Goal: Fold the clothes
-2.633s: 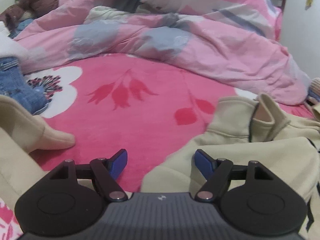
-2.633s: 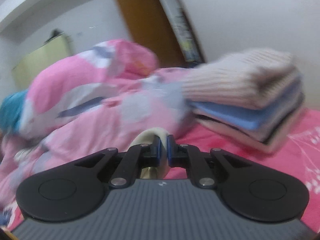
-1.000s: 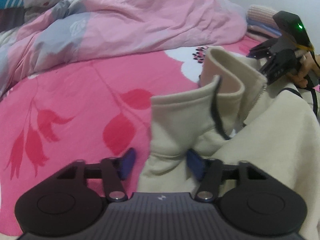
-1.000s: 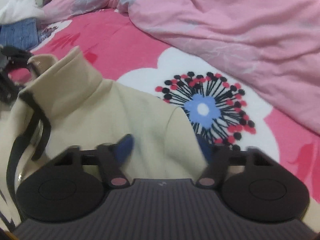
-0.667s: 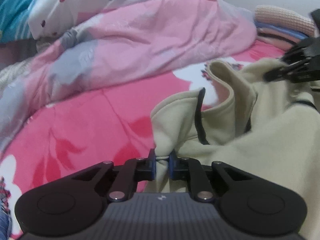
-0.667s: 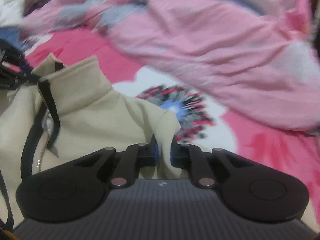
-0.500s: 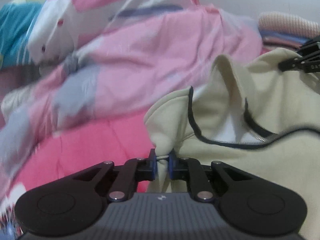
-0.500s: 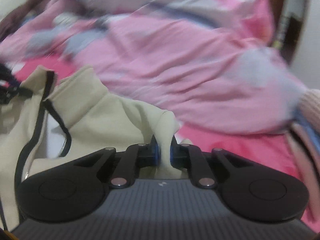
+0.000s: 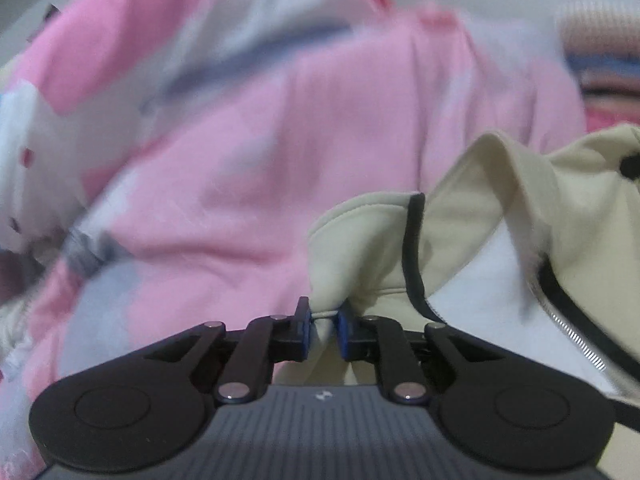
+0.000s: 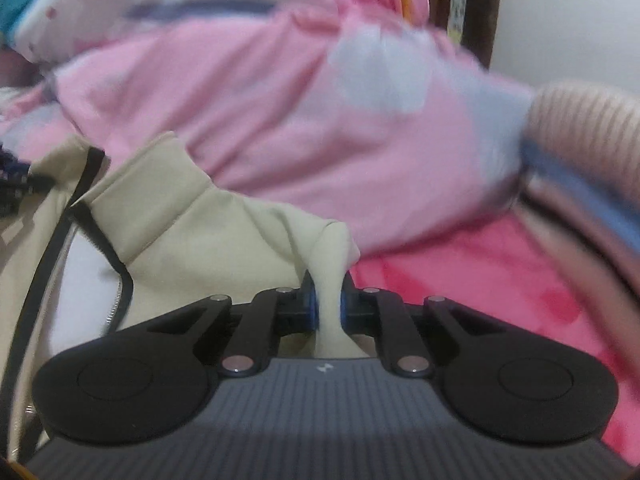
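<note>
Pink duvet (image 9: 248,168) fills the bkgd on the bed (image 10: 480,280); folded stack (image 10: 592,168) sits at the right. Your cream jacket (image 10: 208,232) hangs lifted between both tools, zip collar open. Your left gripper (image 9: 323,322) pinches its shoulder edge, jaws just eased a little wider. Your right gripper (image 10: 329,304) is clamped narrow on the other shoulder fold
</note>
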Motion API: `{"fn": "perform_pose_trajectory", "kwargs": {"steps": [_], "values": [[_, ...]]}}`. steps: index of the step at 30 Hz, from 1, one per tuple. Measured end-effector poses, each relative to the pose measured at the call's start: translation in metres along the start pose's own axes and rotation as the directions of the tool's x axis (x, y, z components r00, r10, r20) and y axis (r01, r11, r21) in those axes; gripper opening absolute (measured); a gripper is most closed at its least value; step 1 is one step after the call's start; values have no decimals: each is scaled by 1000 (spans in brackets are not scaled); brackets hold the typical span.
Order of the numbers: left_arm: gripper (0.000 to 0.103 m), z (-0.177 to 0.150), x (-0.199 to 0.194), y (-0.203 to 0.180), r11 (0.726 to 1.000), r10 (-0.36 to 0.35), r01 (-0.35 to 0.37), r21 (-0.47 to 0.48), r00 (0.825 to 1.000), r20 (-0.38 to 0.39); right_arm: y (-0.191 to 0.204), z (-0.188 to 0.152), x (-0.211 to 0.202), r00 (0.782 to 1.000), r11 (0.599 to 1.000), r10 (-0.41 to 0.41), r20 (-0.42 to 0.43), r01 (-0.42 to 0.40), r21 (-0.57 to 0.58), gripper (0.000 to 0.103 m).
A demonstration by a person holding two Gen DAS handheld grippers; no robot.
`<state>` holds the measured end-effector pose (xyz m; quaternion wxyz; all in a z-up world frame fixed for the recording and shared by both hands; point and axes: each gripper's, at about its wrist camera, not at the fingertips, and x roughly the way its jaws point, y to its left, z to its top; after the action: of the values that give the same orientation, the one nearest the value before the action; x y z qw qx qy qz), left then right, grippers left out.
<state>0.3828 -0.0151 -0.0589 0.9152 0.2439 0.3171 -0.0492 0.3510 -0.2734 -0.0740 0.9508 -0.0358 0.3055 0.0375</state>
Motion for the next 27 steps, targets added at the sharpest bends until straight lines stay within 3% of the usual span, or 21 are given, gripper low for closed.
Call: {"fn": "perform_pose_trajectory", "kwargs": {"steps": [4,6,7,8,12,16,19,22,25,27], "values": [[50,-16,2,1,1000,19,-20,-23,1000,-5,-6,-4,20,996,999,36,-79,-33,42,27],[58,-21,-7,10,998,16,-16,-56,1000,-3,-13,-2,8,996,995,59,-67,-54,80,43],[60,-22,-15,17,996,7,-7,-84,1000,-2,-19,-1,-3,996,992,76,-53,-70,108,56],[63,-23,-25,23,994,-1,1,-106,1000,5,-25,0,-15,995,987,94,-31,-89,135,61],[66,-26,-77,42,986,-13,24,-165,998,66,-52,-8,-88,981,934,186,59,-195,301,66],[69,-42,-161,31,988,-92,110,-111,984,155,-72,-30,-170,935,834,316,162,-355,422,67],[76,-54,-217,11,974,-213,224,-33,957,196,-70,-46,-219,916,814,356,183,-400,421,68],[82,-72,-260,-21,921,-387,386,41,902,192,-58,-66,-246,913,825,380,149,-407,391,69],[82,-92,-274,-70,874,-485,475,104,865,130,-36,-95,-242,936,865,347,58,-344,365,69],[82,-108,-279,-105,852,-515,497,165,852,97,-21,-118,-231,933,864,359,21,-341,372,69]]}}
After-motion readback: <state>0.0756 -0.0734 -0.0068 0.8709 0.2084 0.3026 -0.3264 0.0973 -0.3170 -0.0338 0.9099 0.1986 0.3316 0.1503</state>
